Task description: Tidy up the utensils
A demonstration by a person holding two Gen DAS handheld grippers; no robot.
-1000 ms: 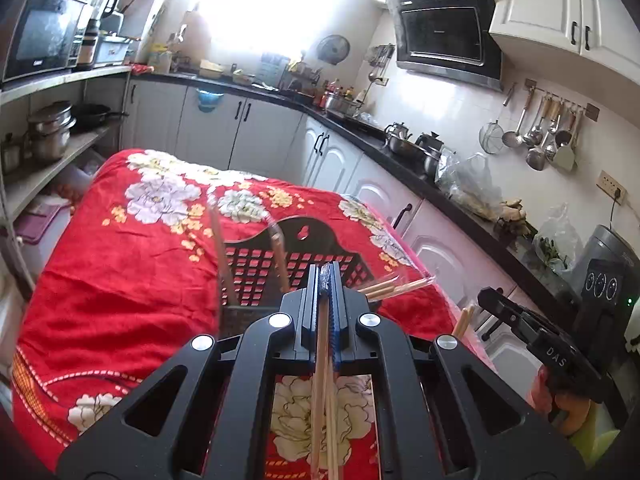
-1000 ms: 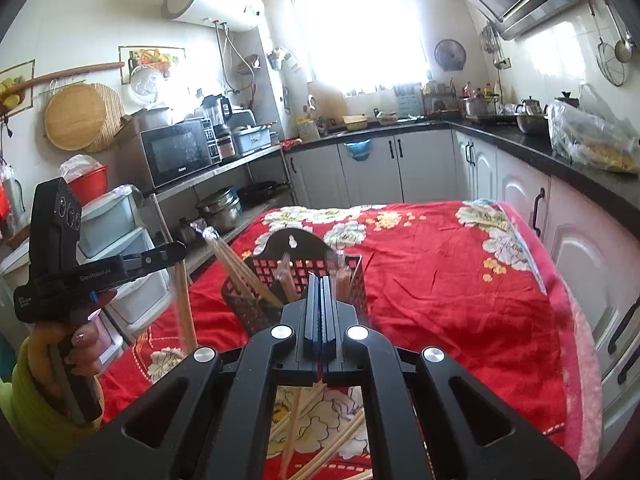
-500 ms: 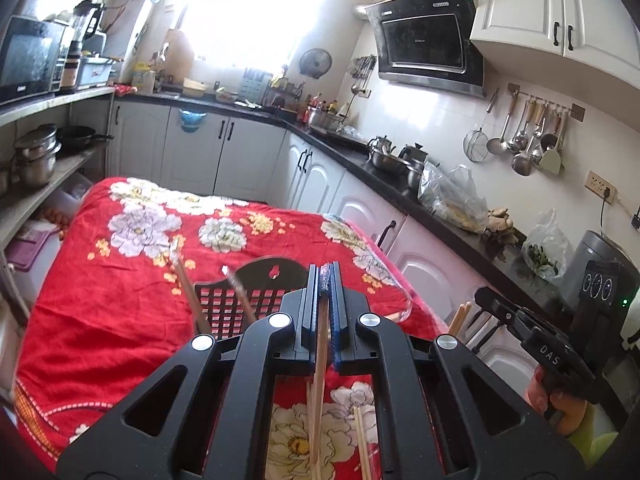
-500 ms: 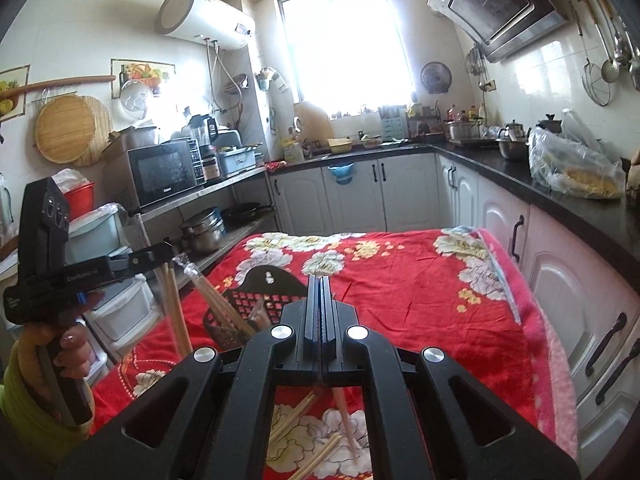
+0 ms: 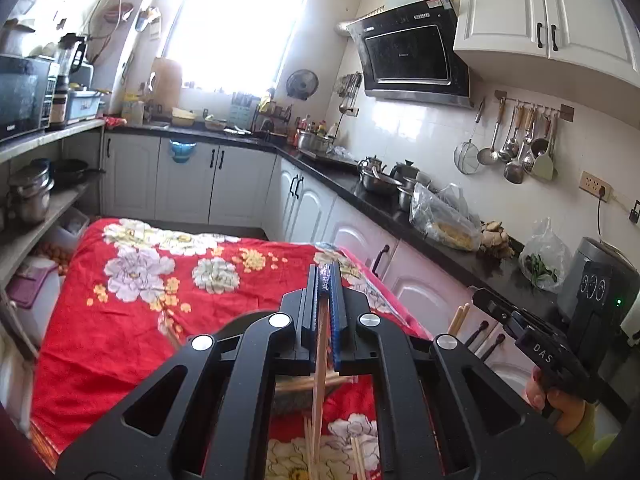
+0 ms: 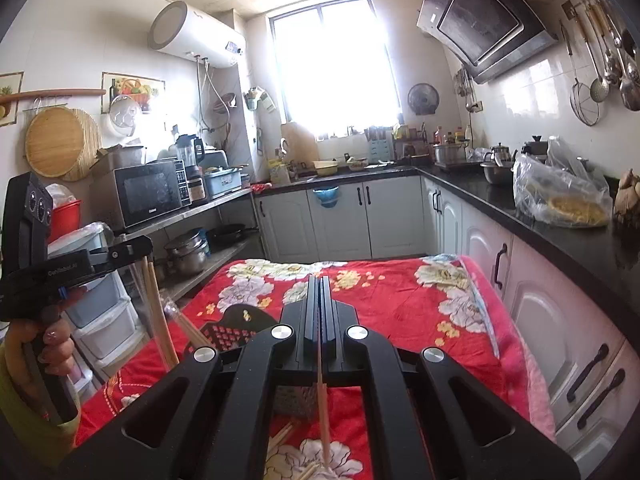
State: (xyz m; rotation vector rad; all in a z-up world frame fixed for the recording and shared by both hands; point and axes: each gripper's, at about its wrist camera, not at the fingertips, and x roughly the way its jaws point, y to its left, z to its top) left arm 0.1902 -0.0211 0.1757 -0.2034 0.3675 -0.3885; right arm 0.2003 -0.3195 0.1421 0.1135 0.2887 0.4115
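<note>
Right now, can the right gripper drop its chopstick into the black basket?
Probably yes. The right gripper is shut on a chopstick hanging down just above the black basket, with nothing between them. The left gripper, off to the side with its own chopsticks, leaves the opening clear.

left wrist: above red floral cloth (image 5: 120, 332), facing window | right wrist: same, alongside | shared: cloth, window wall

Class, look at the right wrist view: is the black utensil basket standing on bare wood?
No. The black utensil basket stands on a red flowered cloth that covers the surface under it.
</note>
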